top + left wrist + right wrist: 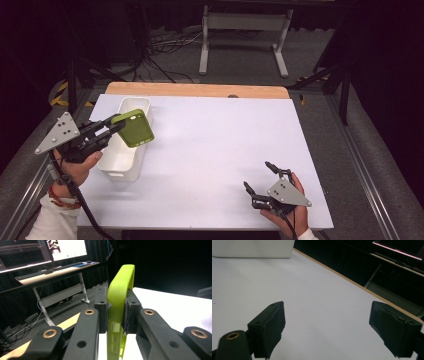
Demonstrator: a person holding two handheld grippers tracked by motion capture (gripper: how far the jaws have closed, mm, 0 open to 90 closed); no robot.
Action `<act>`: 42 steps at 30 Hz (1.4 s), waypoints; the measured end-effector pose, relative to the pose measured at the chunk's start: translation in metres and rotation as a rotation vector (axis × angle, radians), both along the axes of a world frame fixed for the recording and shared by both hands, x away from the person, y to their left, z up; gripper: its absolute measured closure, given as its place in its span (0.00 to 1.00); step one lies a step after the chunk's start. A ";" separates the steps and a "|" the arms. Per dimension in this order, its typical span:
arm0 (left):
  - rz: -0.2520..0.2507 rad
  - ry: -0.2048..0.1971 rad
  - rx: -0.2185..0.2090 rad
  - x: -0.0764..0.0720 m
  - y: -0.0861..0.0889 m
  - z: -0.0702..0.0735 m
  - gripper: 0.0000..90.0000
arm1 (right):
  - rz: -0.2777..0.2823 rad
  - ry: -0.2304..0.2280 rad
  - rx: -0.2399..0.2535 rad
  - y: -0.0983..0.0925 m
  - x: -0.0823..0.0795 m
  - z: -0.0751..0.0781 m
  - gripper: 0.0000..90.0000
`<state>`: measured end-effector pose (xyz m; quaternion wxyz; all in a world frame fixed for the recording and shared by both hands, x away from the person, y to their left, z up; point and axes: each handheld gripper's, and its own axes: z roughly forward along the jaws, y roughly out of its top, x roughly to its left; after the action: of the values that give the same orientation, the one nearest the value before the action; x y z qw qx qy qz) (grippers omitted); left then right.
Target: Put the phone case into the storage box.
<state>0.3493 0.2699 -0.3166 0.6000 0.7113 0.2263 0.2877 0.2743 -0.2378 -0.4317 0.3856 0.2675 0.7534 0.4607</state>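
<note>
A lime-green phone case (135,128) hangs in the air over the long white bin (126,142) at the table's left. My left gripper (116,125) is shut on one end of it. In the left gripper view both pads clamp the case (117,295) edge-on, and the left gripper (117,312) points over the white table toward a dark room. My right gripper (258,177) rests low near the table's front right, jaws wide apart. In the right gripper view the right gripper (327,327) has only bare white tabletop between its pads.
The white table sheet (225,145) runs to a wooden back edge (200,90). The white bin (253,248) shows far off in the right gripper view. Behind the table are cables and a white desk frame (245,30). A desk with monitors (50,250) stands beyond.
</note>
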 end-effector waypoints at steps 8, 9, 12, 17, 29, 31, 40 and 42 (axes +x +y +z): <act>0.036 -0.003 0.004 0.002 0.011 0.000 0.86 | 0.000 -0.011 0.007 0.000 -0.001 0.001 0.16; 0.036 -0.003 0.004 0.002 0.011 0.000 0.86 | 0.000 -0.011 0.007 0.000 -0.001 0.001 0.16; 0.048 -0.004 0.018 0.003 0.015 0.000 0.86 | 0.004 -0.006 0.001 0.000 0.000 0.000 0.16; 0.065 0.010 0.024 0.007 0.019 -0.003 0.86 | 0.005 -0.001 0.000 0.000 0.000 0.000 0.16; 0.103 0.017 0.028 0.016 0.027 -0.009 0.86 | 0.005 0.007 -0.003 0.002 0.002 -0.002 0.16; 0.111 0.017 0.031 0.018 0.029 -0.009 0.86 | 0.005 0.008 -0.004 0.002 0.002 -0.002 0.16; 0.122 0.017 0.022 0.028 0.035 -0.012 0.86 | 0.003 0.017 -0.003 0.003 0.003 -0.003 0.16; 0.111 0.018 0.036 0.033 0.036 -0.013 0.86 | 0.002 0.018 -0.003 0.003 0.003 -0.003 0.16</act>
<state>0.3821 0.3058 -0.3291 0.5683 0.7108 0.2655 0.3183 0.2776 -0.2346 -0.4350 0.3788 0.2700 0.7577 0.4577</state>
